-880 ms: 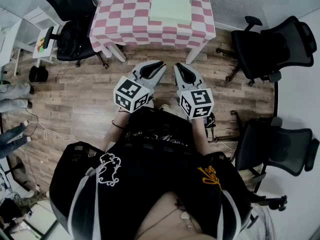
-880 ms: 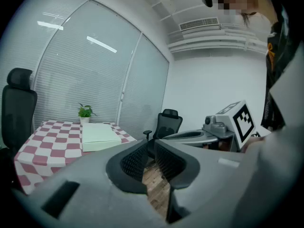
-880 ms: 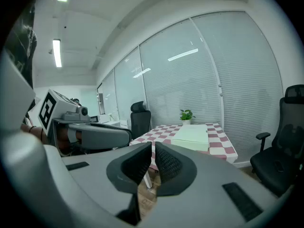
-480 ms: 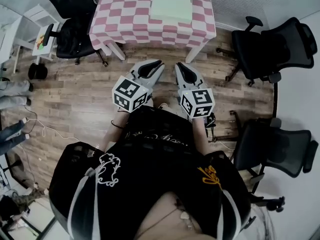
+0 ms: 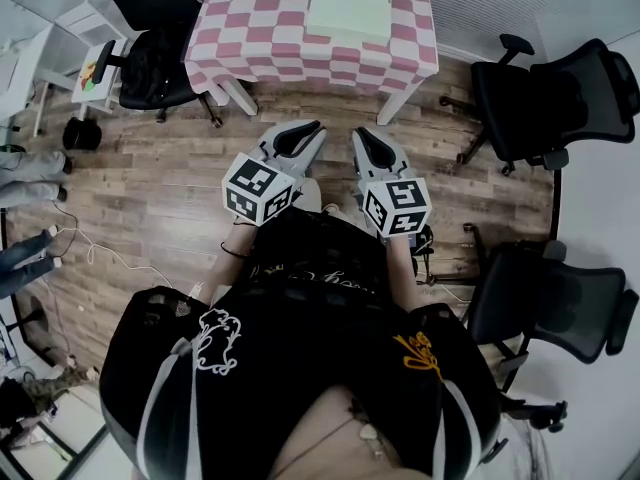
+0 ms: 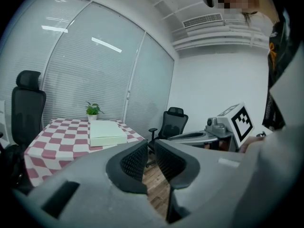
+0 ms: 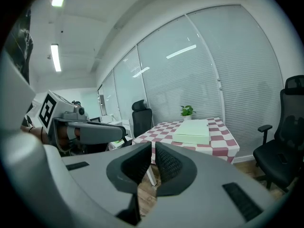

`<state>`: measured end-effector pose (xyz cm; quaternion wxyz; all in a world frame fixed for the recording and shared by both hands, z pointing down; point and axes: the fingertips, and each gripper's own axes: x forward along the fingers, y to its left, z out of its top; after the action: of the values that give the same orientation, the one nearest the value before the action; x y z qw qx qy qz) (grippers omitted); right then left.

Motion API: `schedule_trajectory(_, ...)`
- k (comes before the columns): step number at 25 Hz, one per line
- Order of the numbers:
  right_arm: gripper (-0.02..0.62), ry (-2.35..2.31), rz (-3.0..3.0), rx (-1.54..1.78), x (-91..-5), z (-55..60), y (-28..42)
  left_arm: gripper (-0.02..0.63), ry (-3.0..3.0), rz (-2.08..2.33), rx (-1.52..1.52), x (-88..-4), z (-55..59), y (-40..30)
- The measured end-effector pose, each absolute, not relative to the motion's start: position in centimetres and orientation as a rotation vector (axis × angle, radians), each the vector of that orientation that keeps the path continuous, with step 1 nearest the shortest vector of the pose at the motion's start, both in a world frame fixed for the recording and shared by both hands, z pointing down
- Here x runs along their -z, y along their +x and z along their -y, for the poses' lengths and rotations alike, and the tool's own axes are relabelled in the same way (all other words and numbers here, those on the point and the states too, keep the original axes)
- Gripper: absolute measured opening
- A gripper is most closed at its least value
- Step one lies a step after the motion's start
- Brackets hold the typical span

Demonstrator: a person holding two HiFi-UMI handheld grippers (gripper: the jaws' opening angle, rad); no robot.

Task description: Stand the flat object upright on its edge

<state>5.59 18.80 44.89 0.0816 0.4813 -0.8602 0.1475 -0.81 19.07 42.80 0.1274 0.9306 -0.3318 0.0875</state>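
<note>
A flat pale green box [image 5: 349, 4] lies on a table with a pink and white checked cloth [image 5: 270, 28], also seen as the box [image 6: 106, 133] in the left gripper view and the box [image 7: 192, 130] in the right gripper view. My left gripper [image 5: 314, 128] and right gripper [image 5: 357, 133] are held side by side over the wooden floor, short of the table. Both are shut with nothing between the jaws. In the gripper views the left gripper [image 6: 149, 146] and right gripper [image 7: 153, 148] point toward the table.
Black office chairs stand around: one chair [image 5: 150, 63] left of the table, two more chairs [image 5: 550, 88] [image 5: 555, 303] at the right. A small potted plant [image 7: 187, 112] sits at the table's far end. A cable [image 5: 90, 258] trails on the floor at left.
The view has shifted slightly; the table sits a little farther right in the frame. Both grippers stay shut and keep their places side by side.
</note>
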Motion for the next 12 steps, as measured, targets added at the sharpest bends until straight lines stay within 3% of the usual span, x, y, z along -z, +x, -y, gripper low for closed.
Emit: schedule_trajectory(12, 0.029, 1.430, 2.569, -0.485, -45.7, -17.0, 5.7, 0.041, 2.685, 0.963, -0.290, -43.7, -17.2, -0.8)
